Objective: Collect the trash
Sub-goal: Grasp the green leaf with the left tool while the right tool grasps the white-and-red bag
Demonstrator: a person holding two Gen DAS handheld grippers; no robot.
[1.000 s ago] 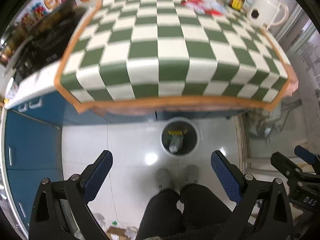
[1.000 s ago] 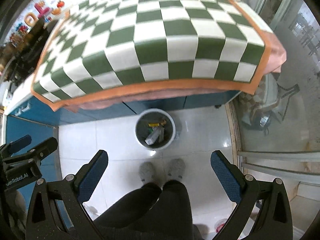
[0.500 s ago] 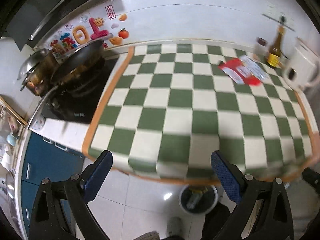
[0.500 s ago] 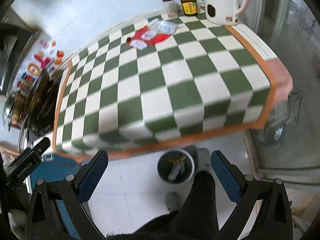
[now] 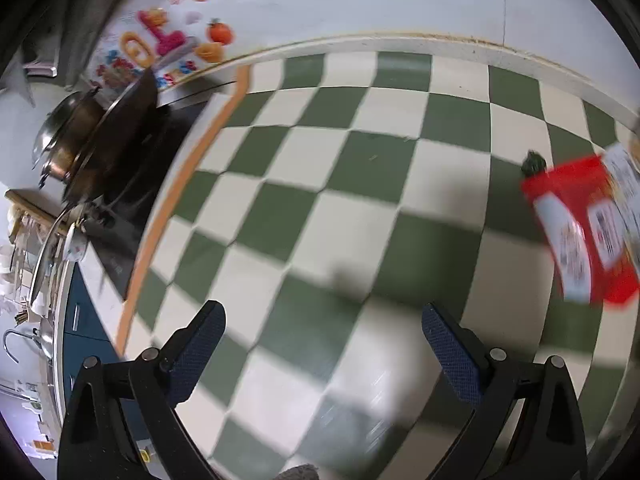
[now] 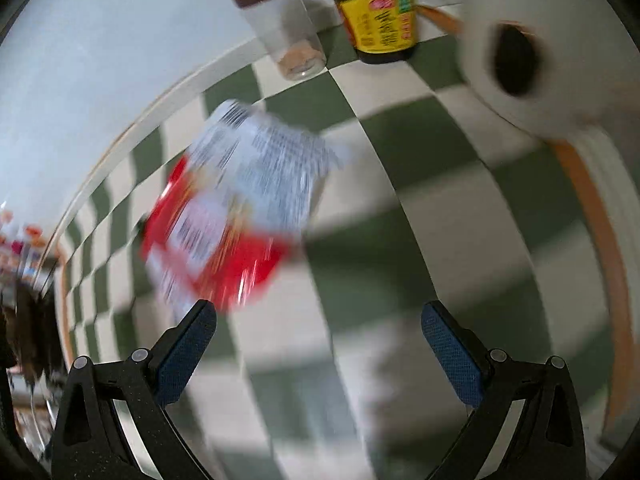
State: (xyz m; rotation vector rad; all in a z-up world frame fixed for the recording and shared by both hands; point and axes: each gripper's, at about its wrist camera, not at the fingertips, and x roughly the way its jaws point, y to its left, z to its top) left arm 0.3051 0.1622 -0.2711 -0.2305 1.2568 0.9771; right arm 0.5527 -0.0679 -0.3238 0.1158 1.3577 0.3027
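A red and white snack wrapper (image 6: 224, 248) lies flat on the green-and-white checked counter cloth (image 6: 420, 264), with a clear printed wrapper (image 6: 268, 160) overlapping its far end. My right gripper (image 6: 318, 322) is open and empty, just short of the red wrapper, which sits ahead and to its left. In the left wrist view the red wrapper (image 5: 580, 228) is at the far right, with a small dark scrap (image 5: 534, 162) beside it. My left gripper (image 5: 322, 324) is open and empty above the checked cloth (image 5: 320, 184).
A glass jar with a brown lid (image 6: 280, 24), a brown sauce bottle (image 6: 376, 12) and a white kettle (image 6: 532, 52) stand behind the wrappers by the wall. A wok and pans (image 5: 100, 136) sit on the stove left of the cloth.
Both grippers have risen from the floor bin and moved forward over the counter. The right one has closed in on the wrappers; the bin has left both views.
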